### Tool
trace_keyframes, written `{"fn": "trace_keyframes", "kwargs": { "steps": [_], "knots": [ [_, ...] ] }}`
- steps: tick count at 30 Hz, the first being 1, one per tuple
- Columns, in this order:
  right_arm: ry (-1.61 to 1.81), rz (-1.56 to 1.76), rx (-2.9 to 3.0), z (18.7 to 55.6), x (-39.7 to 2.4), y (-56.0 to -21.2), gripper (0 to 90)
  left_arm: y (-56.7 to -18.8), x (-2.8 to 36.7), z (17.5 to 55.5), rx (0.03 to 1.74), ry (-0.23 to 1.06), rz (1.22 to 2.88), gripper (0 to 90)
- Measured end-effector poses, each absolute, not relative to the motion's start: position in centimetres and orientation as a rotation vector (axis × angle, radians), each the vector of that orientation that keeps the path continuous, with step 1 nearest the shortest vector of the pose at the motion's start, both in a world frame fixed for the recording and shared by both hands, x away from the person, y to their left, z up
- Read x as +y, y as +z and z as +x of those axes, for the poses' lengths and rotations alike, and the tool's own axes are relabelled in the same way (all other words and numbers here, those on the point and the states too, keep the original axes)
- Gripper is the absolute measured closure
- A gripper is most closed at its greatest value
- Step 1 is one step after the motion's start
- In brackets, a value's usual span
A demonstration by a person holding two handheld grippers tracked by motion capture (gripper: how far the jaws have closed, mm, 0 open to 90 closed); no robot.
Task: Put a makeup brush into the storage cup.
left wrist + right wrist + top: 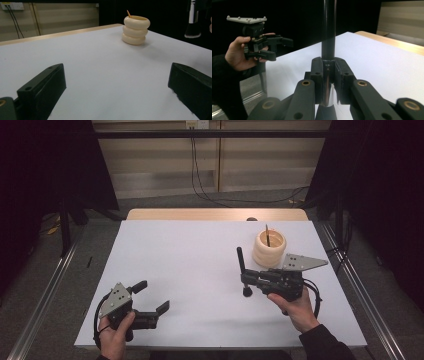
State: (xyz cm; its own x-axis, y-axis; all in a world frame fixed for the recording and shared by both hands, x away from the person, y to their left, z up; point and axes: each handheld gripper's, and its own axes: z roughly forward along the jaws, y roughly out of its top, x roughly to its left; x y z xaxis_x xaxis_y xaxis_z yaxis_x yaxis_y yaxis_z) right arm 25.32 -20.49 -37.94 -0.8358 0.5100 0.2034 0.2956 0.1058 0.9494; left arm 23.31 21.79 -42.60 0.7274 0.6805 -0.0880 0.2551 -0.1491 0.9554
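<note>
Both hands sit at the near edge of the white table [200, 270]. Right gripper [248, 279] clamps a black-handled makeup brush with a silver ferrule [328, 45] upright, just in front of the cream ringed ceramic holder [269, 248]. Left gripper [152, 297], well left of that holder, gapes wide, empty.

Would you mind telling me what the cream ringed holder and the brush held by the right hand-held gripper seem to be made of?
The holder looks like matte ceramic or moulded plastic: smooth cream stacked rings with soft, dull highlights; I cannot tell which. The brush, clamped in the right hand-held gripper, has a glossy black handle, probably lacquered wood or plastic, and a mirror-bright collar that reads as polished metal. Its dark bristles look soft and fibrous.
</note>
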Motion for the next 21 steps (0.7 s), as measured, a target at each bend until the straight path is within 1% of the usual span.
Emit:
{"fn": "trace_keyframes", "kwargs": {
  "steps": [7, 14, 21],
  "knots": [
    [1.837, 0.769, 2.226, 25.7, -19.1, -37.7, 78.5, -42.1, 21.4, 23.5, 0.731, 0.440, 1.725, 1.5],
    [1.825, 0.726, 2.264, 25.9, -17.8, -37.7, 78.5, -41.4, 20.8, 23.9, 0.712, 0.399, 1.719, 1.4],
    [1.845, 0.707, 2.269, 25.9, -17.2, -37.8, 78.6, -40.4, 19.5, 24.6, 0.653, 0.373, 1.722, 1.4]
  ]
}}
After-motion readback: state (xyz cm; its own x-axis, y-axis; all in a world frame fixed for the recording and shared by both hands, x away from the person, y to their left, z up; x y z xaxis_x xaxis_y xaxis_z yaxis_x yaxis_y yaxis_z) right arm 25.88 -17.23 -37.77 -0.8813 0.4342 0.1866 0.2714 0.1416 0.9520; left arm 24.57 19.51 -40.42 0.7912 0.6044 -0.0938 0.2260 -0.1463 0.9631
